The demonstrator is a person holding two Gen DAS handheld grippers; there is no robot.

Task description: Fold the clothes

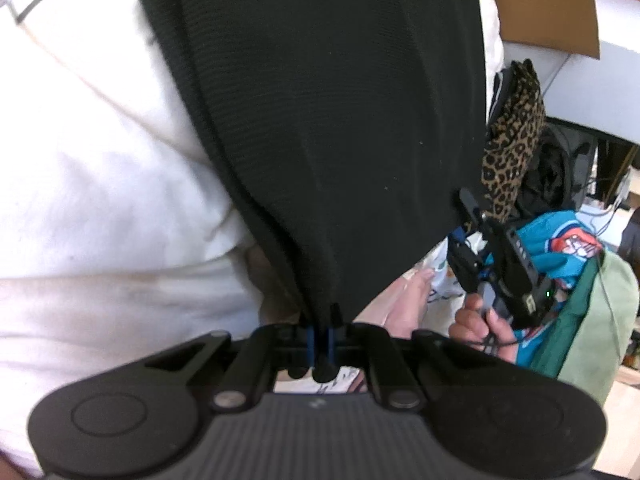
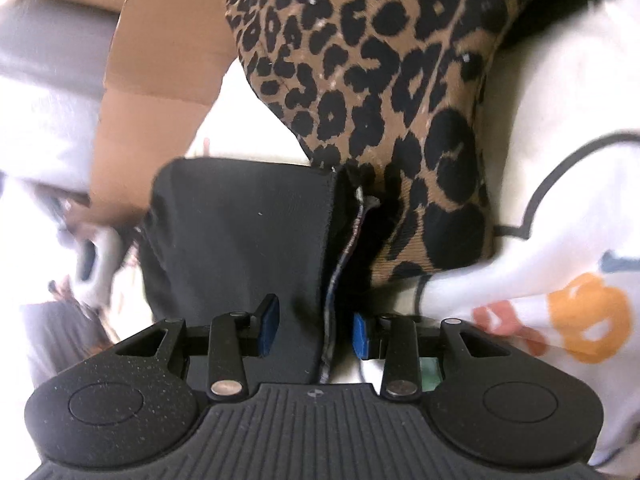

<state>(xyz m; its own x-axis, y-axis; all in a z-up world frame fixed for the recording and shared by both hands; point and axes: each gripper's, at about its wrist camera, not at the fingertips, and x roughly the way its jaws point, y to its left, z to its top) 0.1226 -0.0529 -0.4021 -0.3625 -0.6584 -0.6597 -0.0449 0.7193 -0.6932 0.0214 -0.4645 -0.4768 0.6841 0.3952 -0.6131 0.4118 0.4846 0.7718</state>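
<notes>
A black ribbed garment (image 1: 332,120) hangs in front of the left wrist camera, and my left gripper (image 1: 320,340) is shut on its lower corner. In that view a hand (image 1: 480,324) holds my right gripper (image 1: 466,220) at the garment's right edge. In the right wrist view my right gripper (image 2: 314,330) is open, its blue pads (image 2: 267,326) apart. The black garment's (image 2: 240,240) seamed edge lies between the jaws, not clamped. A leopard-print cloth (image 2: 380,80) hangs just above and behind it.
A person's white sweatshirt (image 1: 100,160) with an orange print (image 2: 588,316) fills the background. A leopard cloth (image 1: 512,144), a teal printed garment (image 1: 560,248) and a green cloth (image 1: 600,320) pile up on the right. A cardboard box (image 2: 160,60) stands behind.
</notes>
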